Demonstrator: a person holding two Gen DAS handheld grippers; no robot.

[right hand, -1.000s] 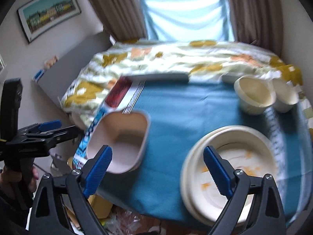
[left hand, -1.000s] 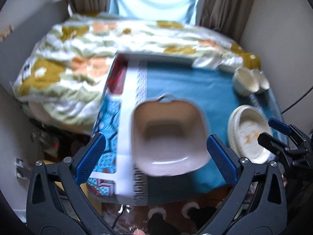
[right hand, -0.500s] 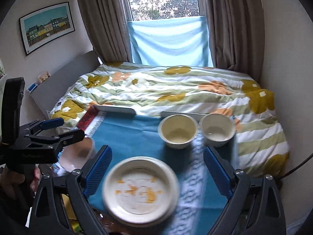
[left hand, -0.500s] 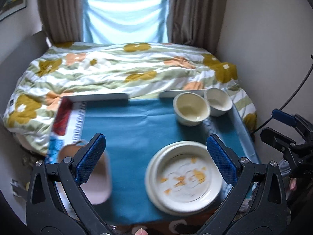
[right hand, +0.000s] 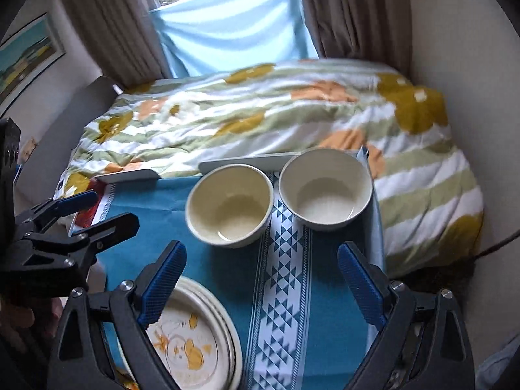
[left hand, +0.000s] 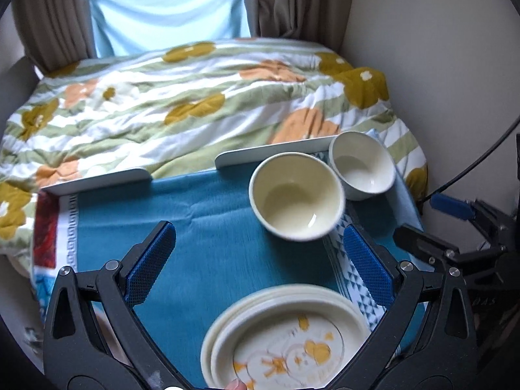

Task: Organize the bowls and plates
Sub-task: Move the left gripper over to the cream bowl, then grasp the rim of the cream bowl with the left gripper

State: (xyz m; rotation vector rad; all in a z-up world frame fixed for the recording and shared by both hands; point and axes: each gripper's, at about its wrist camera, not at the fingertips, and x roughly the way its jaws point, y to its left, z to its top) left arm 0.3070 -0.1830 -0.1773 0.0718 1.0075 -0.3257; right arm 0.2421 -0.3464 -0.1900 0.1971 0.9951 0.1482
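Cream-coloured crockery sits in 2 groups on the teal cloth [left hand: 208,227] that covers the table. A stack of plates [left hand: 286,338], at least 3 by the rims showing, lies at the near edge, the top one printed with orange figures and otherwise bare. 2 bowls stand at the far side against a low white rail [right hand: 247,162]: the cream bowl [right hand: 229,204] and, just beside it on the right, the white bowl [right hand: 325,188], which sits partly on the blue-and-white patterned strip. Both bowls look empty; neither is nested in the other. Judged from this, the plates are already gathered, while the bowls are side by side and not stacked, so nesting one in the other, if that is wanted, is what remains. The left gripper [left hand: 256,260] hangs above the cloth between plates and cream bowl, jaws spread wide with nothing in them. The right gripper [right hand: 260,282] is likewise spread and empty, aimed at the 2 bowls.
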